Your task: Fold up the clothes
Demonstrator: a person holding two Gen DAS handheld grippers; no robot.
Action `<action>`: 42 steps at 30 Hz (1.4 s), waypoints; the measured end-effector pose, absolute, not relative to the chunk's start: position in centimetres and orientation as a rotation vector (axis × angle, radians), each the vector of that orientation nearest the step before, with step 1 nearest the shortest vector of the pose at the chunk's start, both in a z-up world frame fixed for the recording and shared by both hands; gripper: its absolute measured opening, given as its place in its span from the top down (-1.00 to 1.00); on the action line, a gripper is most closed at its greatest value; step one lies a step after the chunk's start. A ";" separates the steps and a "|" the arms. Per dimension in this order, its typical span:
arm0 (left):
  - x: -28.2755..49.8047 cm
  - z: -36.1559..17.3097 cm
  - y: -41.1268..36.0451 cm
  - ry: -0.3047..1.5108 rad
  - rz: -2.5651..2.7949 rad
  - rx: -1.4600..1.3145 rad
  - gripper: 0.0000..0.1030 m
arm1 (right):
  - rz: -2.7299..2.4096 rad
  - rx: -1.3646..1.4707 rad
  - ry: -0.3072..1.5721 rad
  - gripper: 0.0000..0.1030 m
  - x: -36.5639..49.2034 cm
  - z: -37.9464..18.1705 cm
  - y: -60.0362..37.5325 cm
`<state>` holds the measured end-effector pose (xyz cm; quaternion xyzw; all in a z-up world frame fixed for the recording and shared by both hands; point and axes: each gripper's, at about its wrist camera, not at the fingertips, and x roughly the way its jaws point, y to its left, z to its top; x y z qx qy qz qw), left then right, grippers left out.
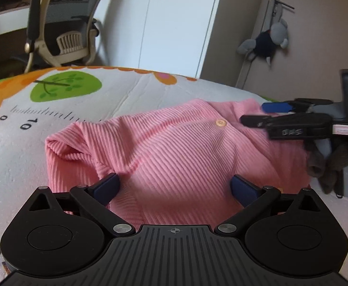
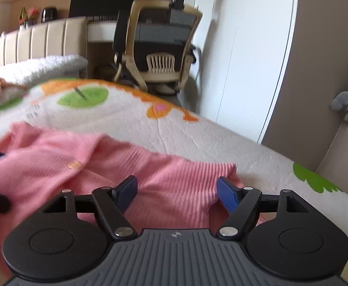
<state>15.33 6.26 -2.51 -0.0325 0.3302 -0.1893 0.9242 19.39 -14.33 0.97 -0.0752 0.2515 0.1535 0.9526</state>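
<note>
A pink ribbed knit garment (image 1: 174, 147) with a pale button (image 1: 220, 123) lies bunched on a printed bed cover (image 1: 55, 109). My left gripper (image 1: 175, 187) hovers just over its near edge, jaws wide open with fabric showing between the blue pads. The right gripper (image 1: 264, 114) comes in from the right in the left wrist view, held by a gloved hand (image 1: 328, 166), above the garment's far right part. In the right wrist view the right gripper (image 2: 176, 191) is open over the pink garment (image 2: 90, 166) near its right edge. Neither grips cloth.
A beige office chair (image 1: 64, 26) stands beyond the bed's far edge, next to a white wardrobe (image 1: 174, 23). A grey stuffed toy (image 1: 266, 43) hangs on the wall at right. A padded headboard (image 2: 31, 43) and white bedding (image 2: 43, 66) lie at far left.
</note>
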 end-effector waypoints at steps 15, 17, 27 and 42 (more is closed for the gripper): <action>15.2 -2.0 7.6 0.686 -0.408 -0.153 -1.00 | 0.448 -0.047 0.651 -1.00 17.0 -1.3 -11.6; 15.9 -1.5 9.2 0.688 -0.412 -0.252 -1.00 | 0.428 -0.116 0.648 -1.00 16.6 -1.4 -10.8; 21.0 -0.7 13.1 0.757 -0.415 -0.533 -1.00 | 0.439 -0.110 0.645 -1.00 16.5 -1.1 -11.3; 15.3 1.9 12.8 0.674 -0.557 -0.496 -1.00 | 0.418 -0.205 0.651 -1.00 16.3 -1.1 -10.0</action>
